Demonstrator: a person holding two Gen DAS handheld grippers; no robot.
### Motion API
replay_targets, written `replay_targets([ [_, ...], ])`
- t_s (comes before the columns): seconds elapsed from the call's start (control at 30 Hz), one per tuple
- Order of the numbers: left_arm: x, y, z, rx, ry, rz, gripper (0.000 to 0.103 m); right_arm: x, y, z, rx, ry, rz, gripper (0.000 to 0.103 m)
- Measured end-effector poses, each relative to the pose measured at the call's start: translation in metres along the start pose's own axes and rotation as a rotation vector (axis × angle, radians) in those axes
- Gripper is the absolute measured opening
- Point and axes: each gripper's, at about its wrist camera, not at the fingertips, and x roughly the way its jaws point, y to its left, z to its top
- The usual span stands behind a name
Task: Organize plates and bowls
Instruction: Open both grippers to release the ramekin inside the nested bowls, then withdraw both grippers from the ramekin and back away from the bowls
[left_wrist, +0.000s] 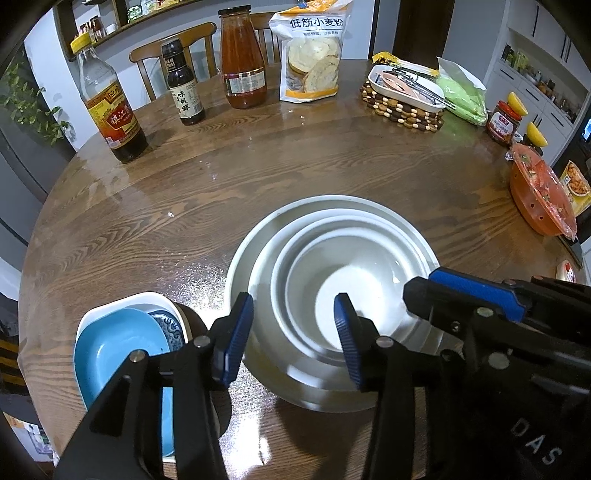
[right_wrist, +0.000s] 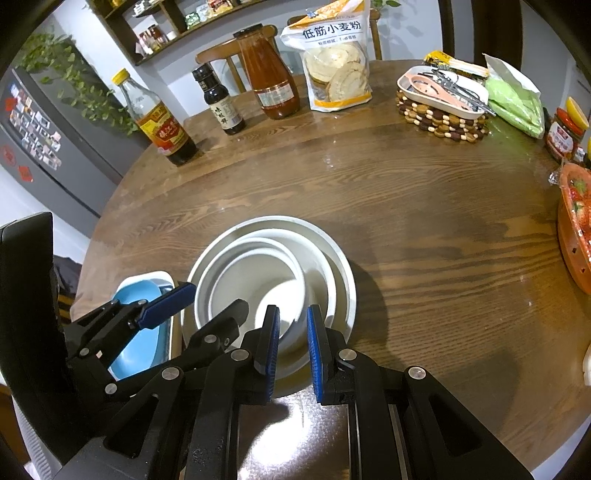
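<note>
A stack of nested white bowls (left_wrist: 332, 240) (right_wrist: 266, 229) stands on the round wooden table (left_wrist: 221, 206), near its front edge. My left gripper (left_wrist: 293, 332) (right_wrist: 207, 306) is open. It straddles the stack's near-left rim, one pad outside and one inside, and neither presses on it. My right gripper (right_wrist: 293, 332) (left_wrist: 424, 286) is shut on the rim of an inner white bowl on the stack's near-right side. Left of the stack, a white rectangular dish (left_wrist: 107, 306) (right_wrist: 147, 277) holds a light blue dish (left_wrist: 118, 343) and a small blue-patterned dish (left_wrist: 170, 325).
Along the far edge stand a vinegar bottle (left_wrist: 107, 107), a dark sauce bottle (left_wrist: 184, 88), a red sauce jar (left_wrist: 242, 62) and a flour bag (left_wrist: 310, 55). A white tray on a beaded trivet (left_wrist: 402, 107), a green bag (left_wrist: 461, 96), a chili jar (left_wrist: 502, 122) and an orange basket (left_wrist: 535, 199) crowd the right.
</note>
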Motion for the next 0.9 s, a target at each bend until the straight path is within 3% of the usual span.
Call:
replay_targets([
  [0.83,-0.0040,0.0049,-0.0006,-0.014,-0.008,0.000,0.048,-0.0053,-0.0017,0.0004,0.003,-0.009,-0.002,0.015],
  [0.9,-0.0042,0.0052,-0.0008,-0.015,-0.008,-0.001,0.049,-0.0055,-0.0016,0.0003,0.003,-0.010,-0.002,0.019],
])
